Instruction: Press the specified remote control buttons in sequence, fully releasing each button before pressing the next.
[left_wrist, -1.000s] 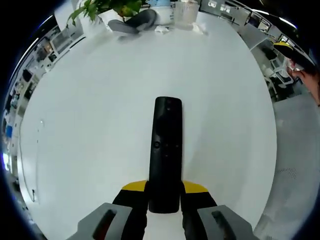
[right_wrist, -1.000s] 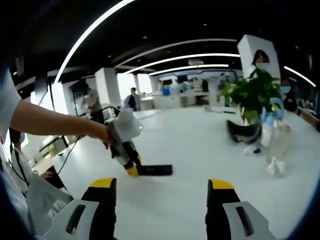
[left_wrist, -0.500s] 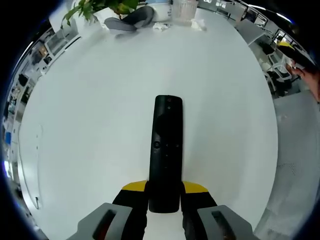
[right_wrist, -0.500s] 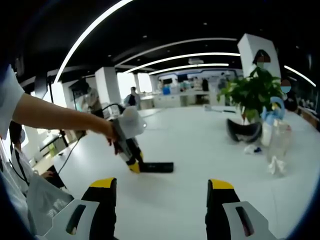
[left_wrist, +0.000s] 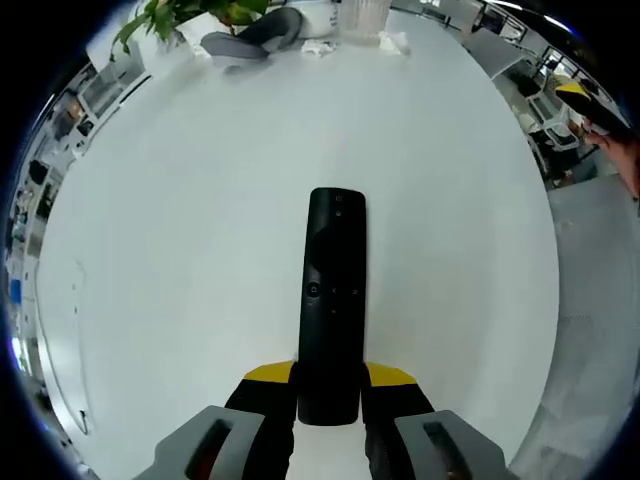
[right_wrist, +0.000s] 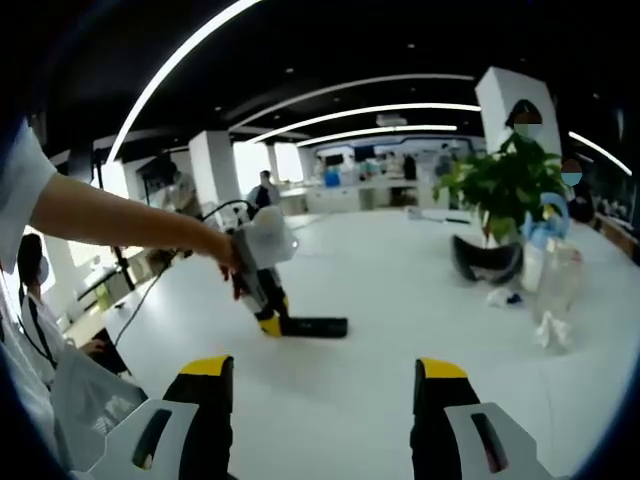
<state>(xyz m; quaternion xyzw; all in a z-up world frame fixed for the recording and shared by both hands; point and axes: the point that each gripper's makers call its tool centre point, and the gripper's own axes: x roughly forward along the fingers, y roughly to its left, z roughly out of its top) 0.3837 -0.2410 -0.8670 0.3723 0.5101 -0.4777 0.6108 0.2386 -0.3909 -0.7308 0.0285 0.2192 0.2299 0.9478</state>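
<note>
A long black remote control (left_wrist: 331, 300) points away from me in the left gripper view, over the white table (left_wrist: 180, 250). My left gripper (left_wrist: 330, 385) is shut on the remote's near end, yellow-tipped jaws on both sides. In the right gripper view the same remote (right_wrist: 312, 327) hangs level above the table, held by the left gripper (right_wrist: 268, 322) in a person's outstretched hand. My right gripper (right_wrist: 322, 385) stands open with nothing between its jaws, well short of the remote.
A potted plant (right_wrist: 505, 190), a dark curved object (right_wrist: 482, 264), a clear bottle (right_wrist: 553, 285) and crumpled white scraps (right_wrist: 500, 297) sit at the table's far right. The table edge (left_wrist: 548, 300) curves along the right of the left gripper view. People stand far off.
The left gripper with the remote has risen slightly and shifted a little toward the right gripper view's middle. The right gripper has stayed put.
</note>
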